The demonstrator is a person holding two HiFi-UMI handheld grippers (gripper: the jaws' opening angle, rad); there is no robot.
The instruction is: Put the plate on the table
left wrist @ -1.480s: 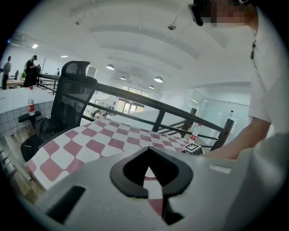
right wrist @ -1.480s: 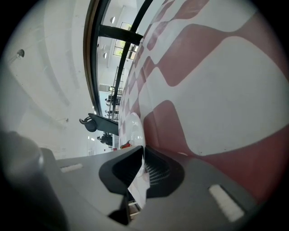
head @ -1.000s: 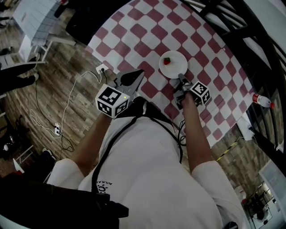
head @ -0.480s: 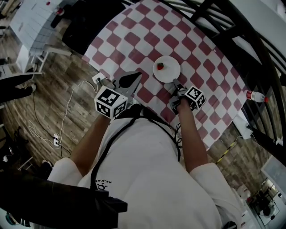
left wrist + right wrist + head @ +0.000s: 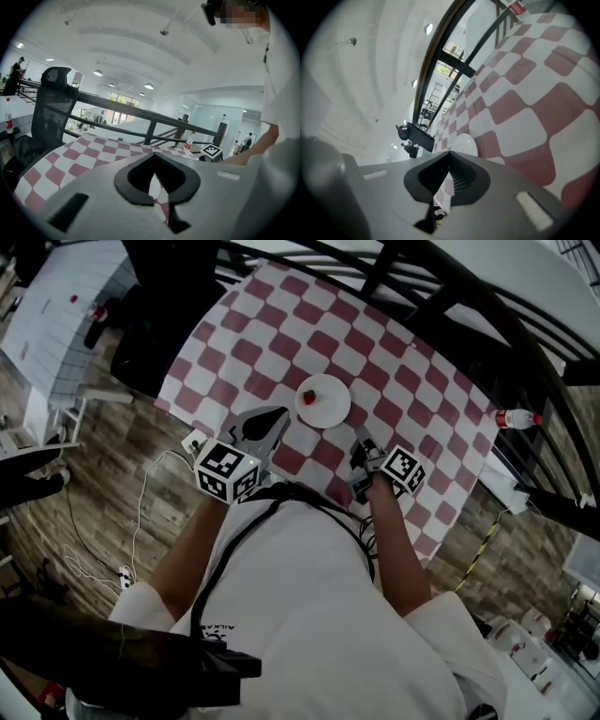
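A small white plate [image 5: 327, 407] with a red strawberry [image 5: 309, 397] on it lies on the red-and-white checked table [image 5: 394, 362]. My right gripper [image 5: 357, 436] is a short way back from the plate's near edge, shut and holding nothing. In the right gripper view its jaws [image 5: 450, 153] meet at the tips, with the plate [image 5: 467, 143] just beyond them. My left gripper [image 5: 278, 412] hovers at the table's near-left edge, left of the plate, shut and empty. Its tips [image 5: 154, 155] meet in the left gripper view.
A plastic bottle [image 5: 514, 418] stands at the table's right corner, and the same bottle [image 5: 190, 139] shows in the left gripper view. A black office chair [image 5: 159, 324] stands left of the table. Dark railing bars [image 5: 441, 277] run behind the table. Cables lie on the wooden floor [image 5: 103, 521].
The right gripper has drawn back from the plate's rim, and a gap now lies between them. The plate has stayed on the table. The head camera's view has shifted.
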